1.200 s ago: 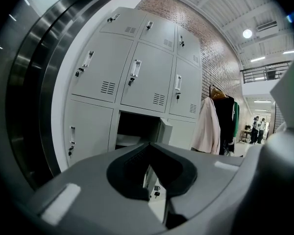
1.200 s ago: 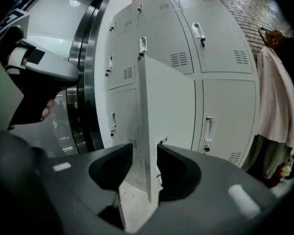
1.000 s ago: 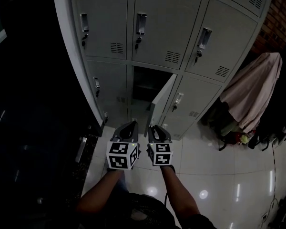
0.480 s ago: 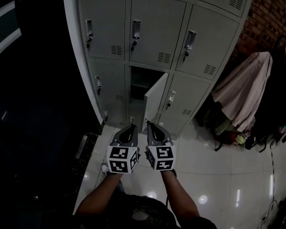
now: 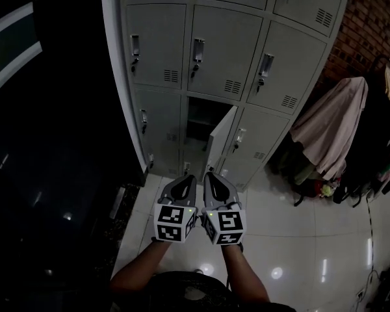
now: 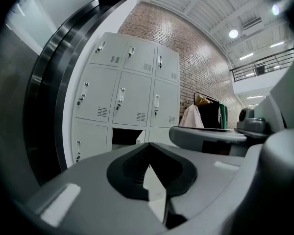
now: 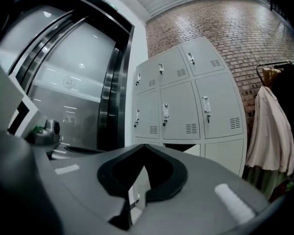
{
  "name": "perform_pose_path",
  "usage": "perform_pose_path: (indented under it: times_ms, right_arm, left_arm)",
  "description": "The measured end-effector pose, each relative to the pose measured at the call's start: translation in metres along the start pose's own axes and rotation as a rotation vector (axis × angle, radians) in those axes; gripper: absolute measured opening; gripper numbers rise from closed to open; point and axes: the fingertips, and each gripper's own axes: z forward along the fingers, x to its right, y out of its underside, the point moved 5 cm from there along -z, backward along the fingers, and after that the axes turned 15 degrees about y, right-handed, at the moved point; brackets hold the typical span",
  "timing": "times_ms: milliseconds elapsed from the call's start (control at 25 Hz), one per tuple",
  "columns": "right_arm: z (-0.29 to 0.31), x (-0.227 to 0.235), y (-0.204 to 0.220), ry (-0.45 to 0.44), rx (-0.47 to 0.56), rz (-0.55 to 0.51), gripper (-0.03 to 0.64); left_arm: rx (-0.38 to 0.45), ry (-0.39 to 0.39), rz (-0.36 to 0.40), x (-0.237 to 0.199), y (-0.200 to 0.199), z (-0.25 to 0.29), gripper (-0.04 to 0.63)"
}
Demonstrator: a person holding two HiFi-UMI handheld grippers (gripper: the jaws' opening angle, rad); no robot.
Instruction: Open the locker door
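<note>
The left gripper (image 5: 188, 180) and the right gripper (image 5: 210, 176) hang side by side, each with its jaws pressed together at the tips and nothing between them. The hands that carry them are hidden behind the marker cubes; only two bare forearms (image 5: 141, 270) show, cut off at the bottom edge. Just ahead of and above the jaw tips, apart from them, the grey metal locker door (image 5: 221, 137) of the bottom-row middle compartment stands swung open on its right side. The compartment behind it is too dark to see into. The tall grey steel locker bank (image 5: 224, 51) is cut off at the top. Left of the left gripper a dark glossy wall (image 5: 45, 142) shows almost no detail. Right of the right gripper a pale pink garment (image 5: 330, 125) drapes over dim, unreadable clutter.
</note>
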Motion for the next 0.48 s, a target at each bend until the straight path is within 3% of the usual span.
perform_pose_path:
  times_ms: [480]
  right_arm:
    - [-0.038, -0.058, -0.014, 0.005, -0.011, -0.015, 0.000]
  left_arm:
    - [0.031, 0.012, -0.018, -0.007, -0.014, -0.074, 0.005]
